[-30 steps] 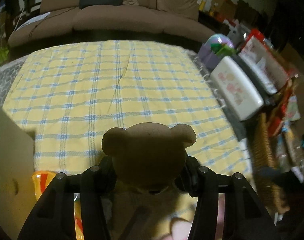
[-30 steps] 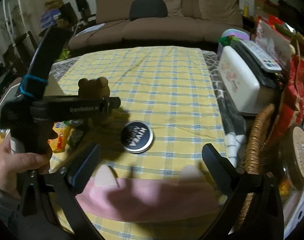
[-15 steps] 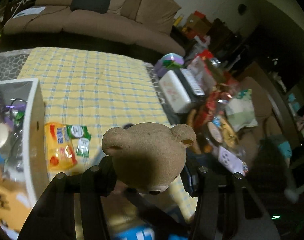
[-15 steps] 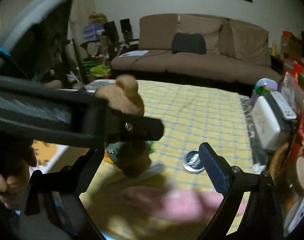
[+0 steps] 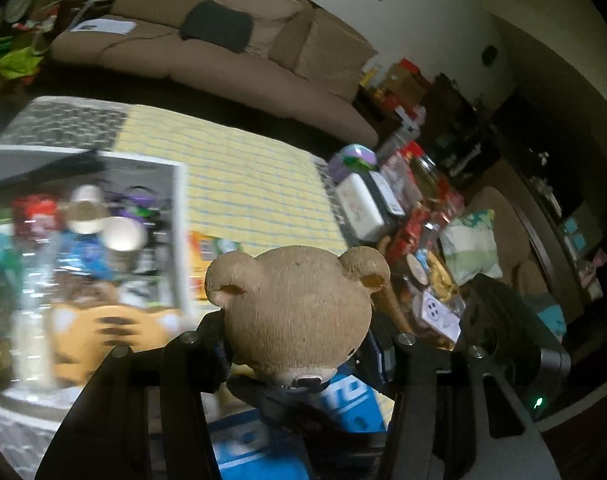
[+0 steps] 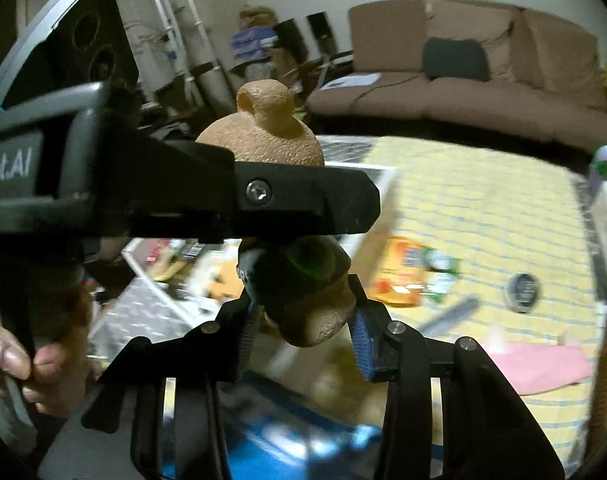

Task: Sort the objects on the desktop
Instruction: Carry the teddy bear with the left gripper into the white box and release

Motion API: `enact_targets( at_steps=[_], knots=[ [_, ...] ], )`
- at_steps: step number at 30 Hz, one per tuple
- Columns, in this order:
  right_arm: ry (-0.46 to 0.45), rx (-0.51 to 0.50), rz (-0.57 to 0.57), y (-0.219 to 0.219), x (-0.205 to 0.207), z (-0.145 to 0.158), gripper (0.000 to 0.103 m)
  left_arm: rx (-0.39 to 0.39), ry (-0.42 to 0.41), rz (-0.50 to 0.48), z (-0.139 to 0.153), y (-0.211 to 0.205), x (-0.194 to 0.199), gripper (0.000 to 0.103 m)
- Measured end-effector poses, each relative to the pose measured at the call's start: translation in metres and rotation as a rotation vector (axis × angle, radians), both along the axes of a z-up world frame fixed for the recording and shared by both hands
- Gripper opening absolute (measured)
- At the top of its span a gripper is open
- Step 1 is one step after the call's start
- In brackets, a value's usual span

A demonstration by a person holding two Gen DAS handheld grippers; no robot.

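Above the near edge of the white storage box (image 5: 179, 236), a brown bear figurine (image 5: 295, 312) hangs in the air, pinched at the head between the black fingers of the left gripper (image 5: 295, 344). The right gripper (image 6: 303, 332) sits just below it; its jaws have just been closing, and its blue-padded fingers (image 6: 361, 340) now bracket the bear's lower body, seemingly touching it on both sides. A hand (image 6: 19, 356) grips the left tool's handle at the left of the right wrist view. The box, left of the bear, is packed with blurred clutter: a pale cup, bottles, an orange striped soft toy. Beyond the box lies the yellow checked cloth (image 6: 483, 216). On it, just beside the box wall, rests an orange snack packet (image 6: 399, 276) with small green sachets touching it; farther right sits a round dark tin (image 6: 523, 286), well apart from the box. A brown sofa (image 6: 483, 92) stands behind the cloth.
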State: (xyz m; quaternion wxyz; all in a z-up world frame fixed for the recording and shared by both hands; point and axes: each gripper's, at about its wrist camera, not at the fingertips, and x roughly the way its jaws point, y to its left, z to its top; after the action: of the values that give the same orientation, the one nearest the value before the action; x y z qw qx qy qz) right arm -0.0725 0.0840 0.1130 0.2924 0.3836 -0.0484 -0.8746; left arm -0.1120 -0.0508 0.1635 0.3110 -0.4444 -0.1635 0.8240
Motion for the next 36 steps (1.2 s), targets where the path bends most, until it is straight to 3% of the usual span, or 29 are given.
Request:
enact_targets(
  at_steps=[6, 12, 17, 20, 23, 30, 36],
  knots=[
    [-0.105, -0.086, 0.097, -0.086, -0.038, -0.003, 0.038, -0.014, -0.038, 0.099, -0.004, -0.093, -0.029, 0.054],
    [-0.184, -0.105, 0.154, -0.186, -0.094, -0.006, 0.037, -0.040, -0.076, 0.172, -0.008, -0.180, -0.095, 0.054],
    [-0.231, -0.053, 0.187, -0.259, -0.164, -0.033, 0.038, -0.078, -0.097, 0.228, -0.029, -0.235, -0.151, 0.054],
    [-0.277, 0.001, 0.168, -0.281, -0.198, -0.058, 0.043, -0.104, -0.130, 0.254, -0.058, -0.261, -0.184, 0.054],
    [-0.353, 0.037, 0.149, -0.300, -0.229, -0.093, 0.043, -0.127, -0.162, 0.272, -0.088, -0.277, -0.206, 0.054],
    [-0.425, 0.134, 0.164, -0.327, -0.239, -0.132, 0.043, -0.247, -0.211, 0.270, -0.137, -0.282, -0.225, 0.054],
    [-0.456, 0.174, 0.146, -0.313, -0.236, -0.145, 0.045, -0.495, -0.177, 0.245, -0.145, -0.248, -0.229, 0.055]
  ],
)
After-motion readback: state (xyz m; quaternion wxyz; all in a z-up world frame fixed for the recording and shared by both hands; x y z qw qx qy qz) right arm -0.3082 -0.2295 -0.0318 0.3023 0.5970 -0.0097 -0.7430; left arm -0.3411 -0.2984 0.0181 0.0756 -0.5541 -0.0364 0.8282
